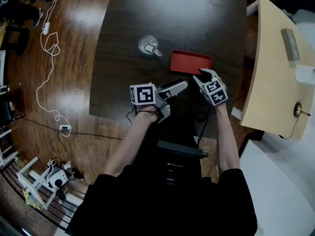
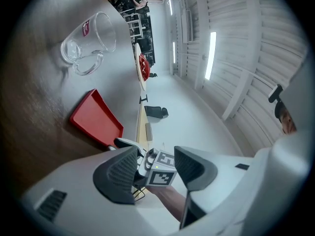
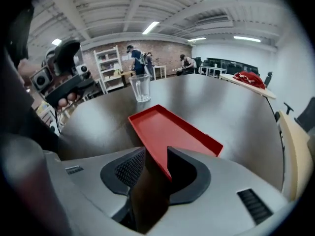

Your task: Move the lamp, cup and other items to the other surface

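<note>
Red tray (image 1: 190, 61) is the thing in hand. It lies flat on the dark desk (image 1: 147, 14), and your right gripper (image 1: 204, 73) is at its near right corner. The jaws are spread wide with the raised rim between them. At least one pad stands clear of the rim, so nothing is pinched yet.

Push in a little deeper before you close, so the pads take the rim wall and not just the corner tip. Squeeze squarely. A thin tray held by one corner will likely droop, so lift it level and low.

Your left gripper (image 1: 183, 85) hovers just beside, at 9 o'clock of the right one. Its jaws are also spread and carry nothing. You could use it to steady the tray's near edge, or else keep it out of the swing.

The glass cup (image 1: 148, 44) stands upright at 10 o'clock of the tray, well apart, so it should not be in your way.

The pale wooden desk (image 1: 273, 82) waits at 3 o'clock. It already bears a grey block (image 1: 290, 44), a white roll (image 1: 305, 74) and a small brass piece (image 1: 298, 110) near its edge, so aim for the bare middle.

Around you is a glossy wooden floor (image 1: 74, 73), with a white cable (image 1: 47, 48) trailing at 9 o'clock to a power strip (image 1: 64, 129).
</note>
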